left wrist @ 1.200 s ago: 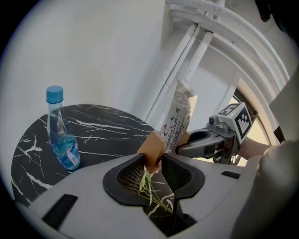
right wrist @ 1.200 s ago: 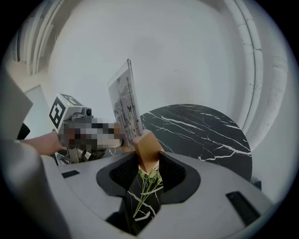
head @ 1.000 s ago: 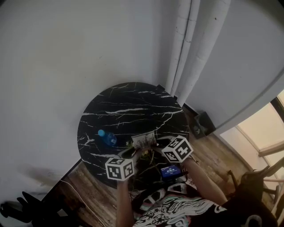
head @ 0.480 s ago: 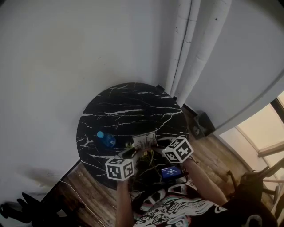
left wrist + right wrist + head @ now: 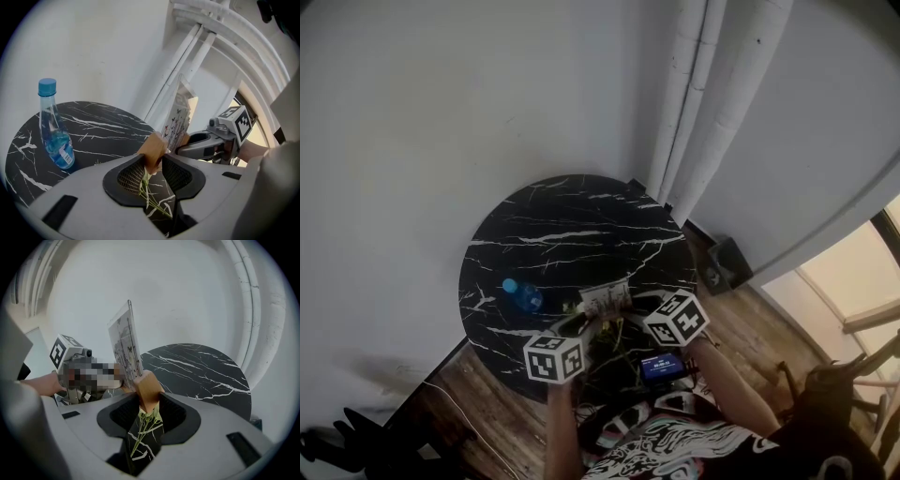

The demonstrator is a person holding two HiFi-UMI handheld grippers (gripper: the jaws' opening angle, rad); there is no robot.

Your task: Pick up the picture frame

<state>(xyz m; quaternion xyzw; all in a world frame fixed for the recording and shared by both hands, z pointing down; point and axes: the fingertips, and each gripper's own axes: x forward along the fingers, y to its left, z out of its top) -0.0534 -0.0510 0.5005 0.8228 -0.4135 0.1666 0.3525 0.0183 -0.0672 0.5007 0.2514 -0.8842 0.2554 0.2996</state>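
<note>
A blue-capped bottle (image 5: pixel 523 294) holding blue-tinted water stands upright on the left part of a round black surface (image 5: pixel 581 220) veined with white. The picture frame (image 5: pixel 602 298) is to the right of the bottle, well apart from it and near the edge of the surface closest to the person. It stands upright. It is a thin pale panel printed with small butterflies, seated in light wood at its two lower ends.

The left tool (image 5: pixel 151 165) comes at the frame from the bottle's side. Its jaws are drawn in partway and hold the wooden block (image 5: pixel 153 147) at the end of the frame nearer the bottle, with the meshed pads pressing on both faces of it. The right tool (image 5: pixel 147 405) holds the second wooden block (image 5: pixel 146 384), at the end farther from the bottle, with its jaws likewise narrowed onto the wood. The two tools face each other across the frame, and each shows in the other's view with its marker cube.

Under each held block, black white-veined marble and a few thin green stems (image 5: pixel 140 437) show. Whether the frame's feet touch the surface cannot be told. Beyond the bottle and to its right, white pipes (image 5: pixel 703 112) run up the pale wall. Plank floor (image 5: pixel 487 412) lies on the person's side of the bottle, past the rim of the surface.
</note>
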